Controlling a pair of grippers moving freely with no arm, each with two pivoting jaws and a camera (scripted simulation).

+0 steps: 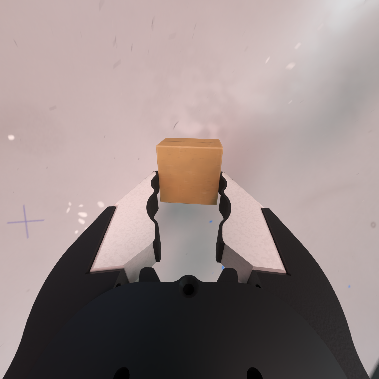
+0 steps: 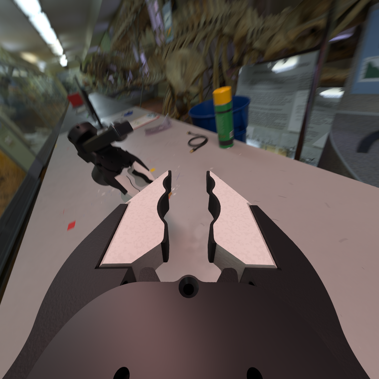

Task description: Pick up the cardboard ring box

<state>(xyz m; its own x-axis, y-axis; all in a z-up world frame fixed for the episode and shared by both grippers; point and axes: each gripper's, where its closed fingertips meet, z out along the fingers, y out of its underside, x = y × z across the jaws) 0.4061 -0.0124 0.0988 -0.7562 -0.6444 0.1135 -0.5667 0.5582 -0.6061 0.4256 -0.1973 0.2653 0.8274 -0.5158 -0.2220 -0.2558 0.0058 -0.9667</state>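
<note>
I look down on a pale pinkish worktop (image 2: pixel 266 194), matte and flecked with small scuffs and bits of coloured confetti. Behind it the room is a blur of display panels and tangled brown shapes. A green can (image 2: pixel 223 119) with a yellow cap stands by a coiled black cable (image 2: pixel 196 141), a blue bin (image 2: pixel 205 114) behind. My left gripper (image 1: pixel 188 176) has its wavy black jaws pressed on the box (image 1: pixel 188 172), a smooth tan cardboard cube. My right gripper (image 2: pixel 188 176) hovers, jaws apart and empty.

right tool (image 2: pixel 188 174): gap between fingers free | ahead: cable (image 2: pixel 197 142), spray can (image 2: pixel 224 117) | left: left tool (image 2: pixel 141 182)
</note>
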